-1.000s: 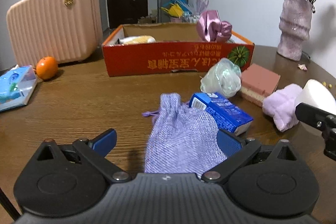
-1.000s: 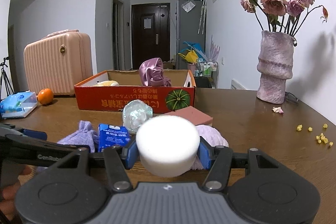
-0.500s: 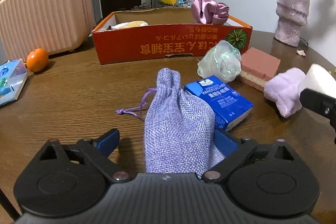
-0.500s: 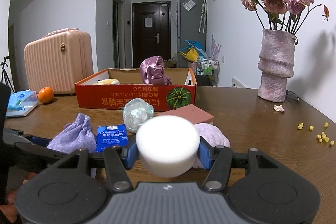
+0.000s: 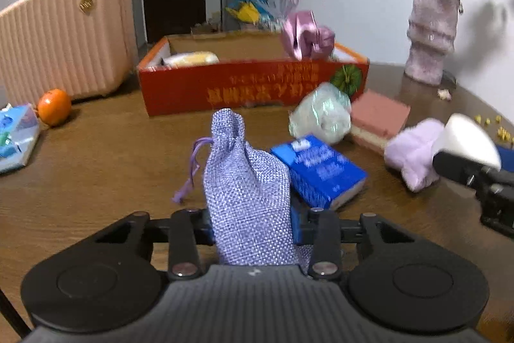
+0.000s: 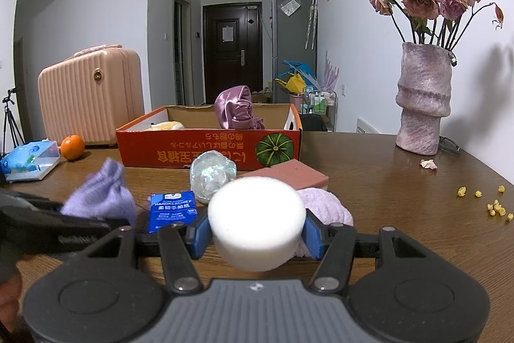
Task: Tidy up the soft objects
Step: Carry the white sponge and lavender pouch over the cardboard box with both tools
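A lilac woven drawstring pouch (image 5: 244,179) stands between the blue pads of my left gripper (image 5: 253,229), whose jaws are closing and press on the pouch's sides. My right gripper (image 6: 256,233) is shut on a round white sponge (image 6: 256,216) held just above the table. The same pouch (image 6: 102,195) and the left gripper's black arm show at the left of the right wrist view. The orange cardboard box (image 5: 250,85) behind holds a pink satin scrunchie (image 5: 306,36) and a yellow soft item (image 5: 192,58).
On the wooden table lie a blue tissue pack (image 5: 318,169), an iridescent scrunchie (image 5: 321,116), a pink sponge block (image 5: 376,118) and a lilac fluffy item (image 5: 414,150). A pink case (image 5: 61,34), an orange (image 5: 54,106), a wipes pack (image 5: 16,137) and a flower vase (image 6: 422,98) stand around.
My left gripper's jaws have closed from wide open onto the lilac pouch, which now stands more upright. The right gripper and its white sponge have not moved.
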`<state>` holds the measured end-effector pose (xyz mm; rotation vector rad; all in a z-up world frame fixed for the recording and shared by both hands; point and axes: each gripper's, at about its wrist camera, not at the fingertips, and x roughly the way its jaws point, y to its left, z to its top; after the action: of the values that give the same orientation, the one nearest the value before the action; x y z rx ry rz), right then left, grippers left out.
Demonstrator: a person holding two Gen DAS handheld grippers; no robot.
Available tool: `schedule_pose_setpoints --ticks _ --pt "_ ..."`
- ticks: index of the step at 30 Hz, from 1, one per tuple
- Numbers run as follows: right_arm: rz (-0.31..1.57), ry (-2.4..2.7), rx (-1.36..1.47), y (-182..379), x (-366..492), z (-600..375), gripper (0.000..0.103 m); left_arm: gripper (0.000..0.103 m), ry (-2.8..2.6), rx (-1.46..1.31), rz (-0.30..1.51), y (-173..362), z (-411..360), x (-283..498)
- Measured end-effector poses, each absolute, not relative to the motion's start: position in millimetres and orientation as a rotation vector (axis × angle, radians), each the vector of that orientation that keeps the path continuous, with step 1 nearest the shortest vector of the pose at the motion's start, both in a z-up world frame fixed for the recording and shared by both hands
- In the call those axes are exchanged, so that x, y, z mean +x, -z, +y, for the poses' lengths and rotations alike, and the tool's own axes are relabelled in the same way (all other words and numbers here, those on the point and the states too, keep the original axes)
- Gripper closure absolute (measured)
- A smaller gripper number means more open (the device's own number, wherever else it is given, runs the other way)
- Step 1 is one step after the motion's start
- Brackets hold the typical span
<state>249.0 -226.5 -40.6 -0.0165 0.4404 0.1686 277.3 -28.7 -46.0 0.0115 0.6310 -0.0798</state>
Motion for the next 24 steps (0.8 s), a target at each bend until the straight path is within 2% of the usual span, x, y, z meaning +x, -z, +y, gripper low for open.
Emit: schedule_pose_setpoints --ticks 7,24 --pt "0.44 -0.174 -0.007 39.9 248.3 -229.2 0.046 0.063 0.074 0.021 0.526 26.1 -27.9 262.7" --pt "0.372 -0.176 -0.014 34.0 258.3 -223.5 0.046 0.063 0.04 0.03 0.403 1.0 -29.6 257.6"
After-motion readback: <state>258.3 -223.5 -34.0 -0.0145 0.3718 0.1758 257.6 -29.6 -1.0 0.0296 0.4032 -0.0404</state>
